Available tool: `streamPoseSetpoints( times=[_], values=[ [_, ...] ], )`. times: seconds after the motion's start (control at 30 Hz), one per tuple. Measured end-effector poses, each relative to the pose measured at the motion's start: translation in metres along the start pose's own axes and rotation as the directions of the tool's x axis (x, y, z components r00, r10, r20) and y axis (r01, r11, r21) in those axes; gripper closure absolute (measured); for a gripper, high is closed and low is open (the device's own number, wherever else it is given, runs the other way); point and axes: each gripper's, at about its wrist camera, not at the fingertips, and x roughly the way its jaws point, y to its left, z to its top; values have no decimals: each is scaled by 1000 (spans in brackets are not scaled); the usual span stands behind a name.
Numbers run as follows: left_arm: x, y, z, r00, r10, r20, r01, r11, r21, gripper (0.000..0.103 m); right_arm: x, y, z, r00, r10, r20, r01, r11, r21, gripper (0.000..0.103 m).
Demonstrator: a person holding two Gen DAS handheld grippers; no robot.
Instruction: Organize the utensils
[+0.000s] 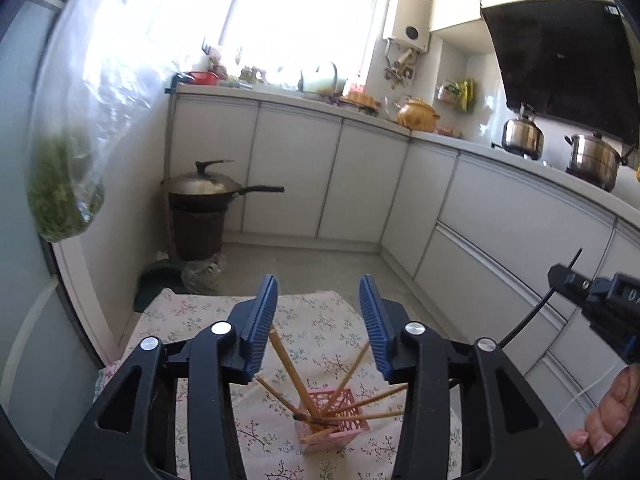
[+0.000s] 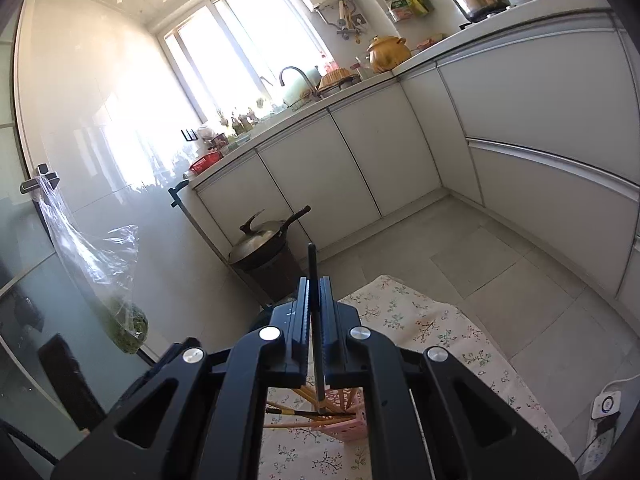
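My left gripper (image 1: pixel 318 320) stands open with nothing between its pads, above the pink holder (image 1: pixel 334 420) on the flowered cloth (image 1: pixel 200 312), and my right gripper (image 2: pixel 316 312) is closed on one thin black chopstick (image 2: pixel 314 280), which it holds upright over the same holder. I judge the task well along but not finished: the wooden chopsticks (image 1: pixel 288 364) already lean in the holder, and the black one must still go in. I count one holder, about seven wooden sticks in it (they overlap, so I am not sure), and one black stick in my right gripper.
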Motion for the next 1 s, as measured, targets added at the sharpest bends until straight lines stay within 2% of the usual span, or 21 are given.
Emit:
streamPoseSetpoints(
  times=[0.03,0.13,0.37,0.57,0.63,0.73,0.77,0.83,0.9,1.0],
  values=[
    [-7,5,4,1000,7,22,-7,1000,-13,52,5,2,-1,1000,-3,-10,3,1000,-2,98],
    [-18,16,12,998,20,53,-17,999,-45,50,19,7,-6,999,-17,-27,17,1000,-14,98],
    [-16,30,15,999,39,27,-37,997,-66,48,62,20,-21,995,-67,-67,64,997,-45,98],
    [-14,26,15,1000,26,15,-26,999,-41,43,99,19,-41,994,-63,-92,57,996,-72,88],
    [-17,22,15,999,35,26,-35,999,-25,41,96,21,-40,994,-53,-90,47,997,-65,85],
    [-24,13,14,998,50,48,-50,999,3,36,76,25,-38,997,-55,-56,50,995,-83,73],
    [-27,8,14,996,66,61,-67,998,14,32,69,26,-37,997,-63,-44,59,994,-88,68],
    [-34,1,12,990,102,93,-106,994,38,27,54,27,-37,996,-90,-24,87,991,-105,67],
    [-41,-8,10,985,127,119,-136,989,65,21,40,25,-38,993,-121,-6,119,985,-124,57],
    [-53,-20,5,973,162,164,-177,981,80,9,22,21,-37,989,-146,18,147,979,-139,46]
  ],
)
